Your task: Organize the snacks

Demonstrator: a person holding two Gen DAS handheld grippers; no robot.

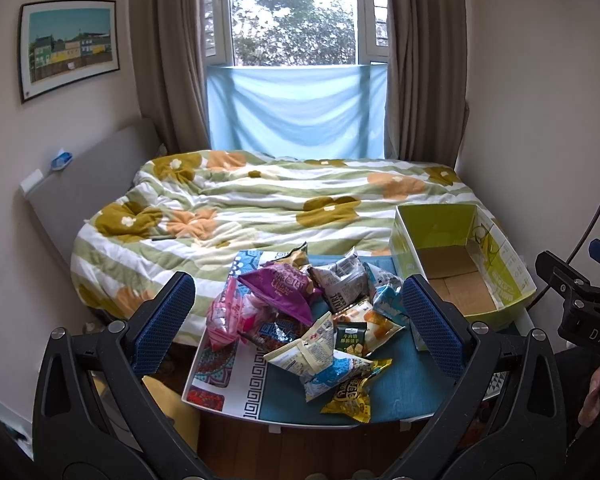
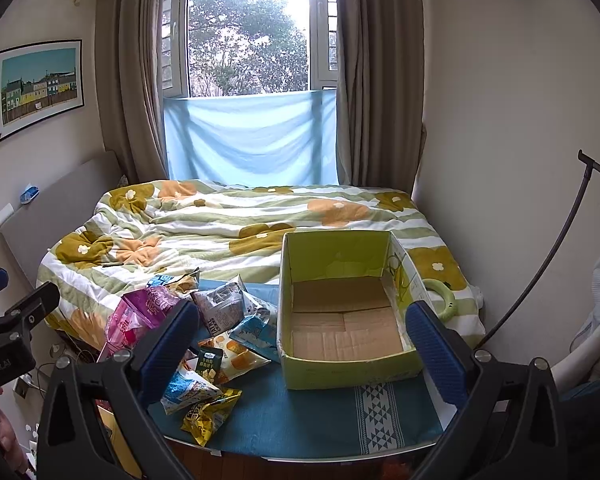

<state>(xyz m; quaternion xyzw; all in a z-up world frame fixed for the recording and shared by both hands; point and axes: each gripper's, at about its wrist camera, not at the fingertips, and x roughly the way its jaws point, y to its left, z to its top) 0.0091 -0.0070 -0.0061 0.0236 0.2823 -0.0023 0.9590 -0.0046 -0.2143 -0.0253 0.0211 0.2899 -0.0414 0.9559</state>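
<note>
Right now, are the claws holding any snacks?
Left claw: open, holding nothing.
Right claw: open, holding nothing.

Snack packets heaped loose on blue cloth; green cardboard box beside them, open, empty.
</note>
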